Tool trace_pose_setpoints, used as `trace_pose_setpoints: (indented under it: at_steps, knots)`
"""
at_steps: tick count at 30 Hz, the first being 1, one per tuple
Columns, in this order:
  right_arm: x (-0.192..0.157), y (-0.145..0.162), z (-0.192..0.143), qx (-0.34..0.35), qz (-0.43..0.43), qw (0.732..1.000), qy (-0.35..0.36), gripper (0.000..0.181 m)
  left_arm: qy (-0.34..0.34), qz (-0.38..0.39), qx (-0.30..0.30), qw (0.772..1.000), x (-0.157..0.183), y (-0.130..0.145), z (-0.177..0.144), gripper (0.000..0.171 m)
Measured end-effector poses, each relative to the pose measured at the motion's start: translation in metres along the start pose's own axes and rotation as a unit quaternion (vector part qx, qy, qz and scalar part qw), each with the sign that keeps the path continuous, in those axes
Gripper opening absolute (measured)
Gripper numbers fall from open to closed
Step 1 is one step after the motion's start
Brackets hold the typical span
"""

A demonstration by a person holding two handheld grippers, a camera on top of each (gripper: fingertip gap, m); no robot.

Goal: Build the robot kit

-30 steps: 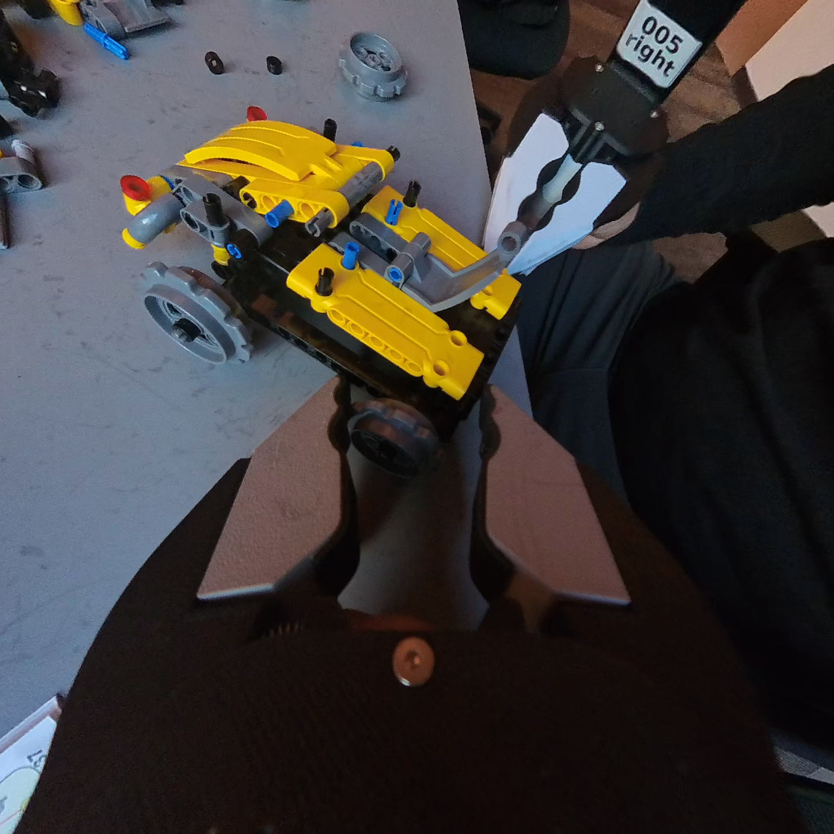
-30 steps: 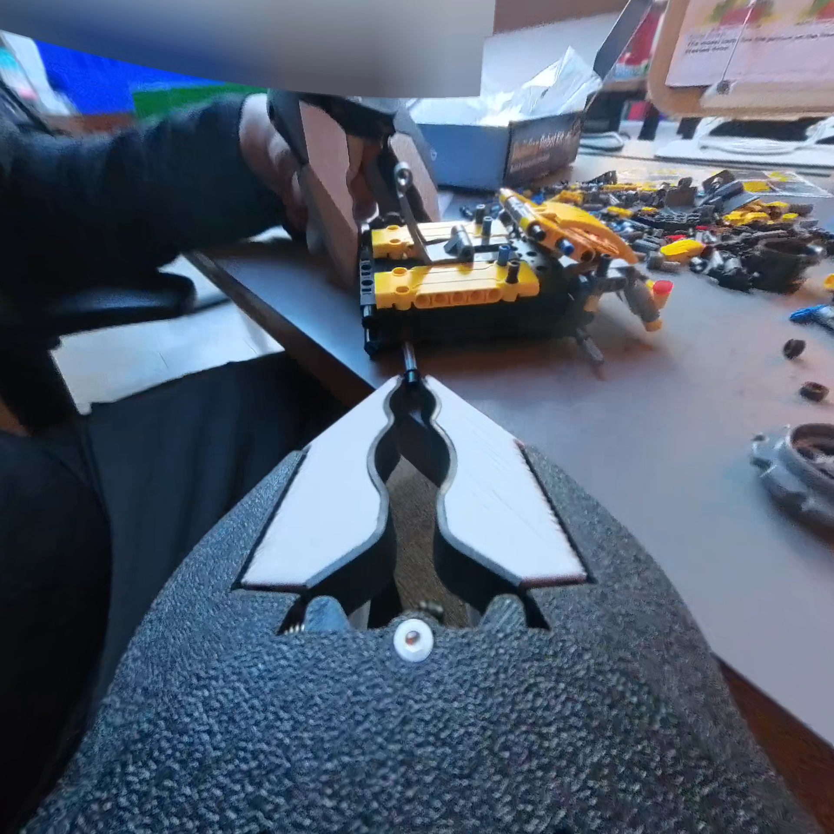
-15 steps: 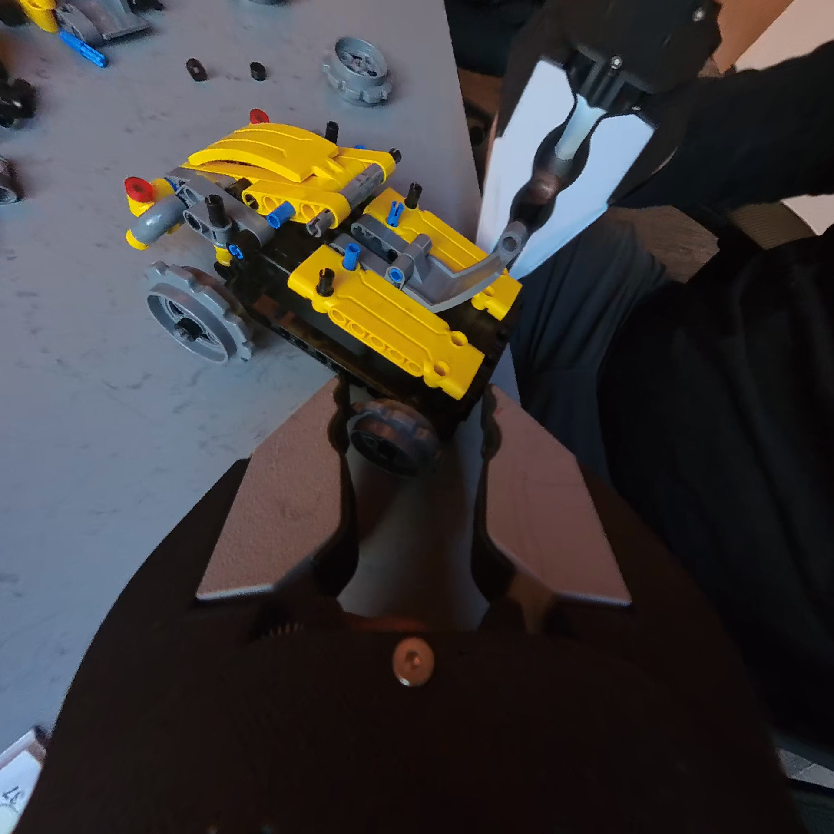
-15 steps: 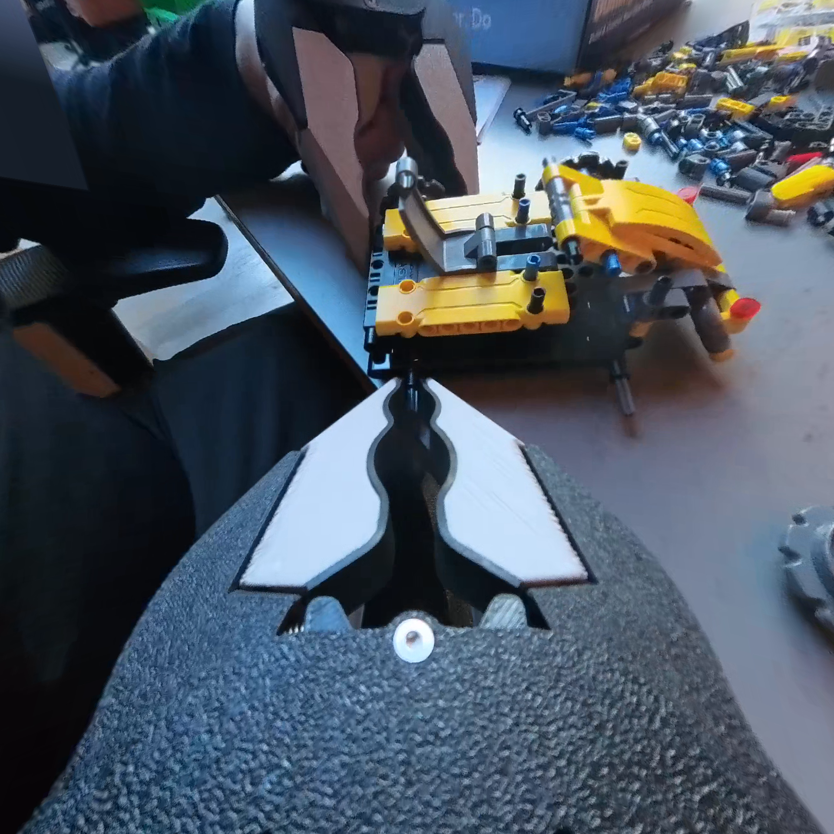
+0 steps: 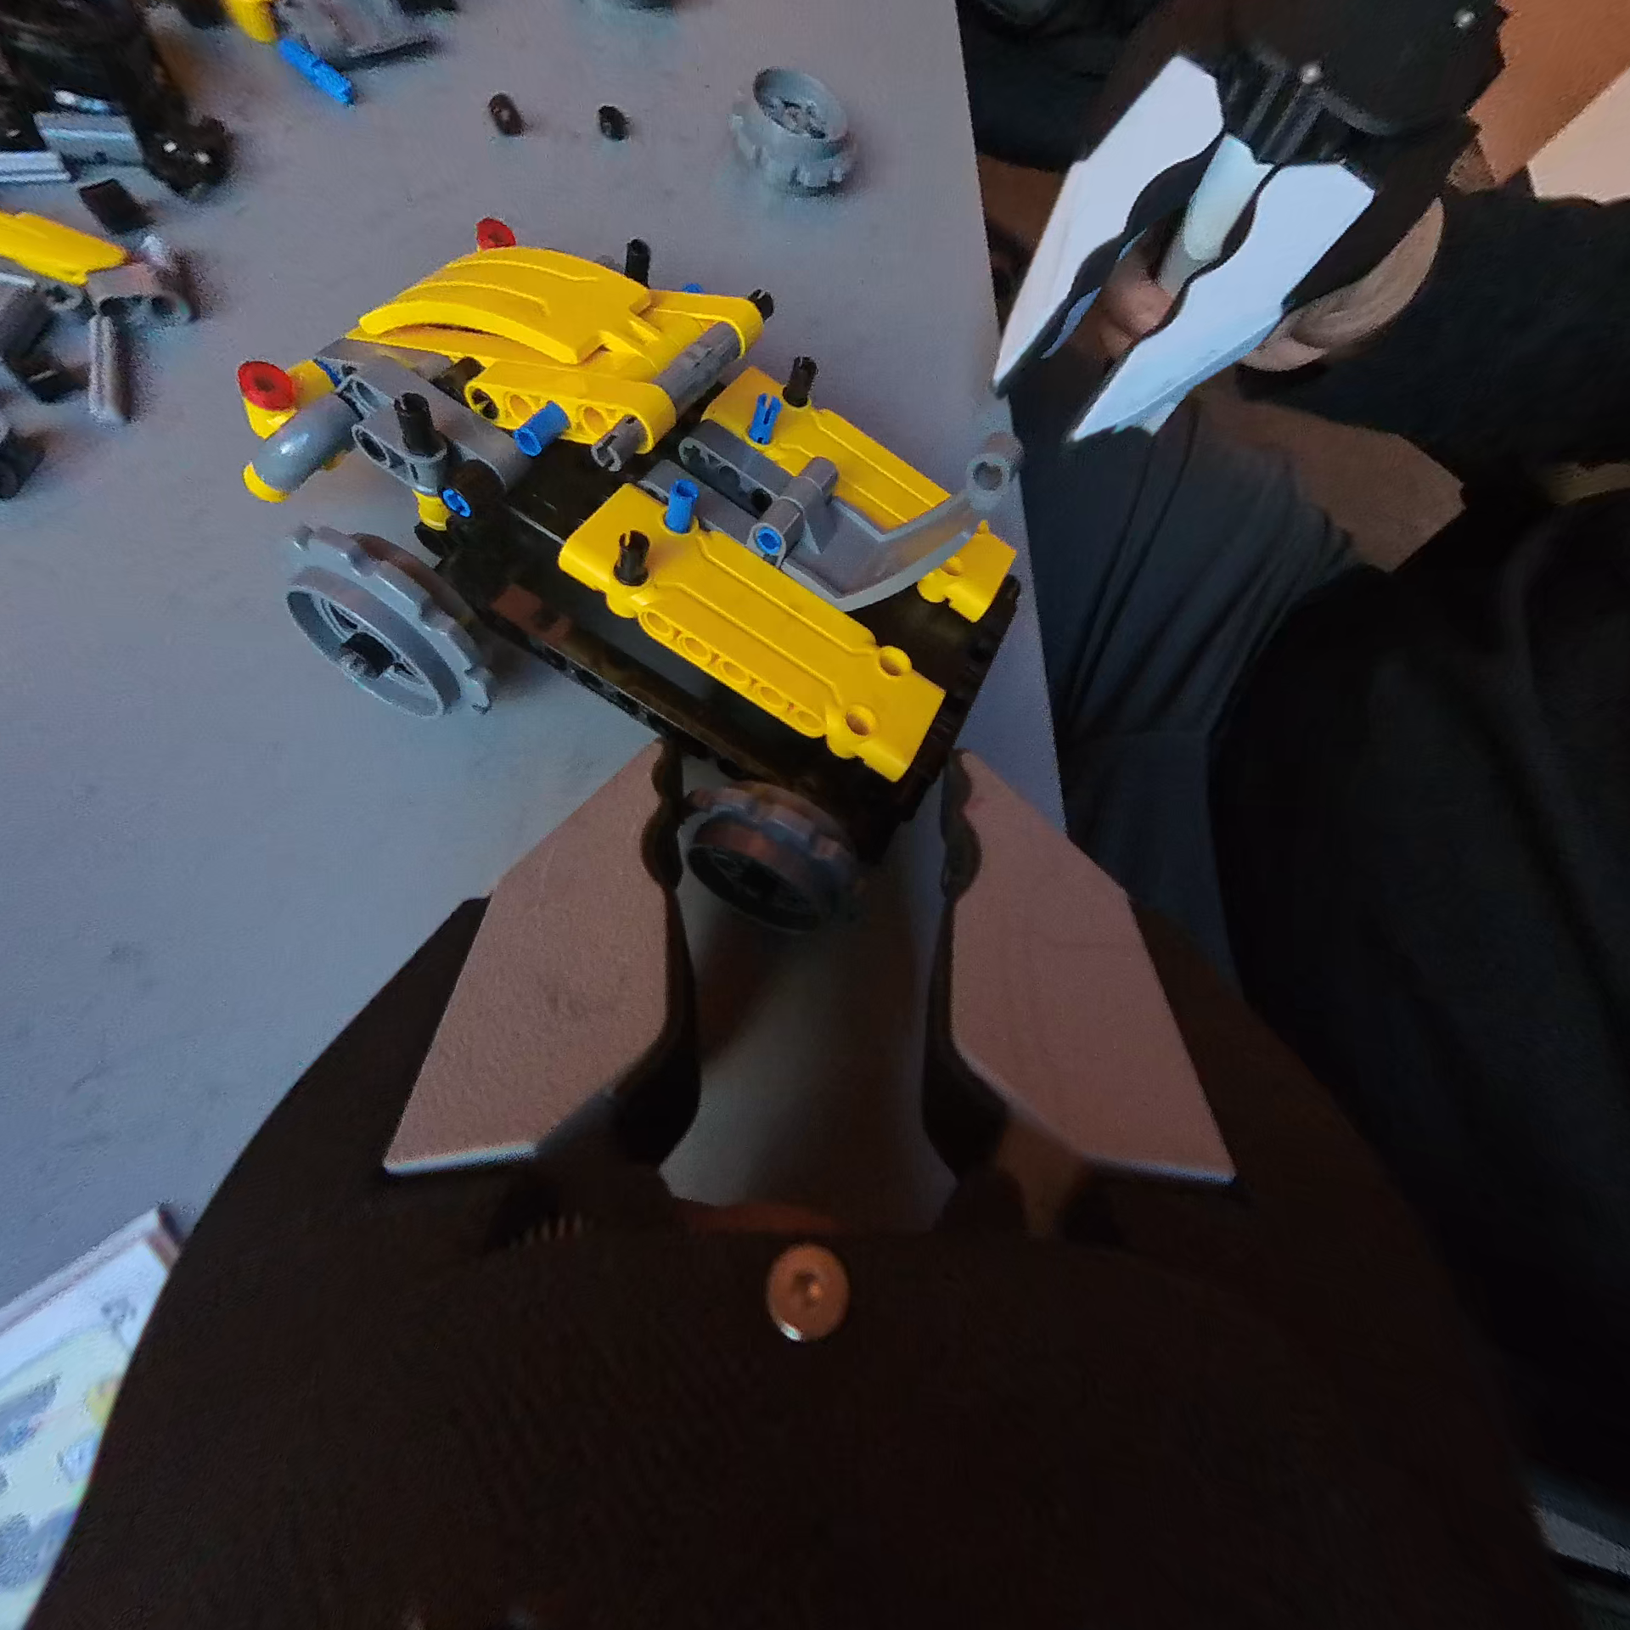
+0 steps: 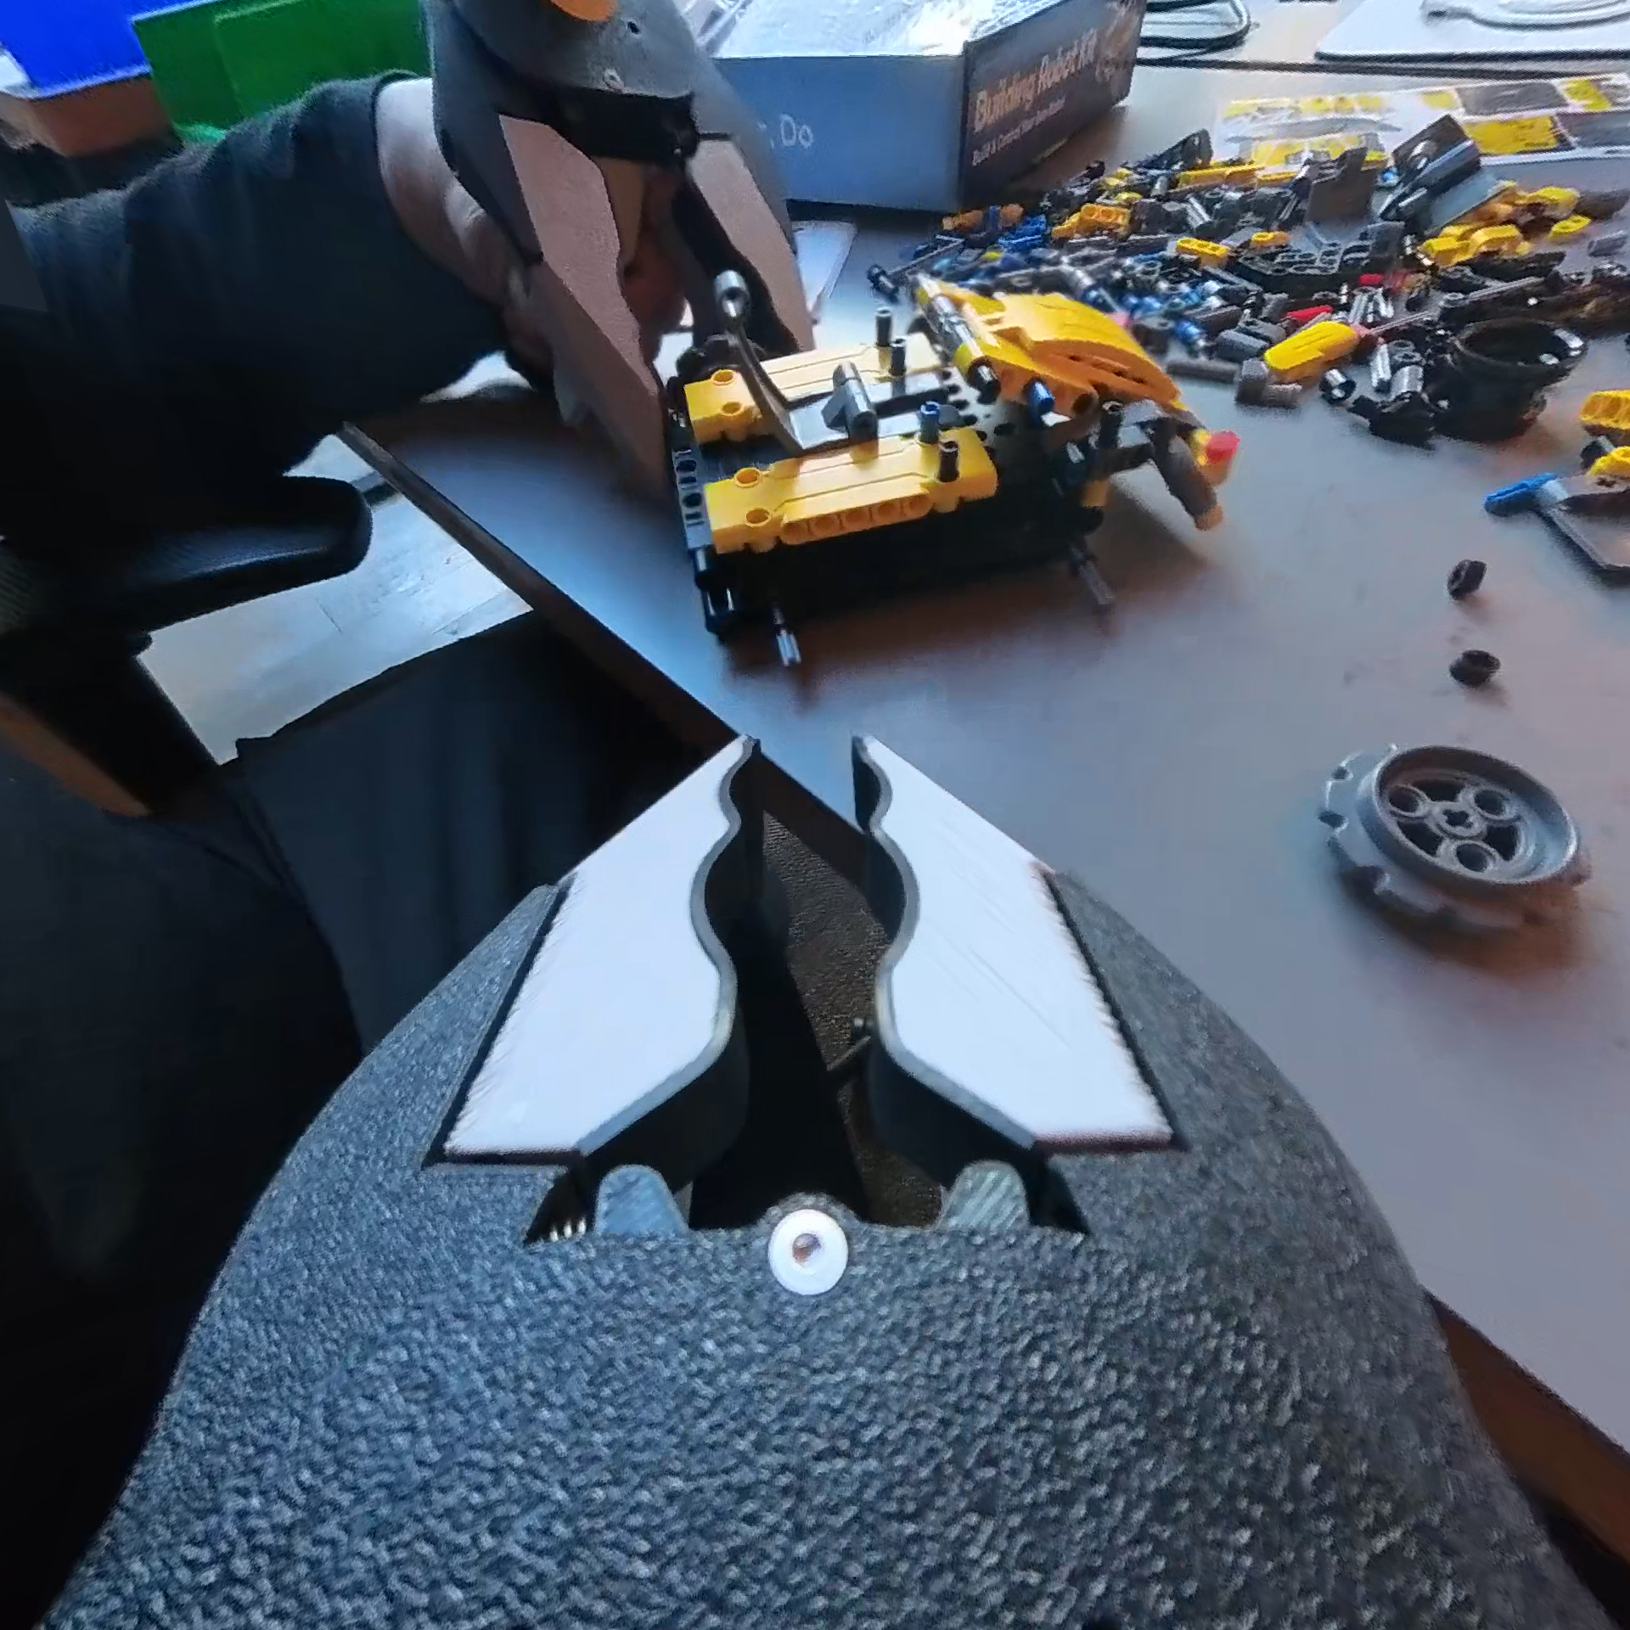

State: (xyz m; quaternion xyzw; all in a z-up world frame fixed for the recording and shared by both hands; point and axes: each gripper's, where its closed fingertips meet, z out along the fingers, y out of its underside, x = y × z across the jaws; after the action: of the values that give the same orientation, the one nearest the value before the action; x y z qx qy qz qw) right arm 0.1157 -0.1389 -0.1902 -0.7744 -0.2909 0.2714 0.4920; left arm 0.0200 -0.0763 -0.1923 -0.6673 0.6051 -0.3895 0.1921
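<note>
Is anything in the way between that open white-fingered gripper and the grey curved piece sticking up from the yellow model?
Nothing visible. The right gripper is open and empty, with only bare table before the grey curved piece. The left gripper flanks the yellow model from its other side.

A yellow-and-black brick-built vehicle [image 5: 670, 529] sits upright at the grey table's [image 5: 176, 882] edge, its rear clamped between the left gripper's [image 5: 807, 776] fingers; a grey curved lever [image 5: 917, 538] rises from its rear, near the empty, parted right gripper [image 6: 804, 750]
</note>
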Motion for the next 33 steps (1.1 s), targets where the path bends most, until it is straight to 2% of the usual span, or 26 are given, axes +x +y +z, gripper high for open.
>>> trace_pose_setpoints:
  at_steps: [10, 15, 19, 22, 25, 27, 31, 33]
  knots:
    - [0.012, -0.009, -0.012, 0.011, -0.012, 1.0, 0.005, 0.022, -0.087, -0.049, 0.025, 0.995, 0.003, 0.018, -0.02, 0.056]
    - [0.03, -0.013, -0.026, 0.008, -0.04, 0.999, 0.036, 0.024, -0.142, -0.066, 0.042, 0.987, 0.008, 0.023, -0.026, 0.067]
    - [0.069, -0.018, -0.052, -0.008, -0.052, 0.992, 0.111, 0.034, -0.169, -0.083, 0.046, 0.981, 0.013, 0.031, -0.033, 0.072]
    - [0.095, -0.014, -0.063, -0.043, -0.049, 0.988, 0.138, 0.047, -0.192, -0.103, 0.069, 0.974, 0.012, 0.03, -0.039, 0.073]
    - [0.111, -0.008, -0.055, -0.072, -0.051, 0.986, 0.139, 0.056, -0.212, -0.121, 0.089, 0.966, 0.012, 0.029, -0.045, 0.073]
    - [0.114, -0.003, -0.044, -0.09, -0.035, 0.988, 0.123, 0.068, -0.23, -0.127, 0.101, 0.96, 0.014, 0.029, -0.05, 0.073]
    - [0.118, 0.006, -0.028, -0.128, -0.02, 0.986, 0.103, 0.064, -0.274, -0.1, 0.11, 0.95, 0.021, 0.028, -0.062, 0.074]
    - [0.113, 0.005, -0.024, -0.131, -0.006, 0.988, 0.077, 0.041, -0.295, -0.052, 0.102, 0.948, 0.031, 0.021, -0.064, 0.071]
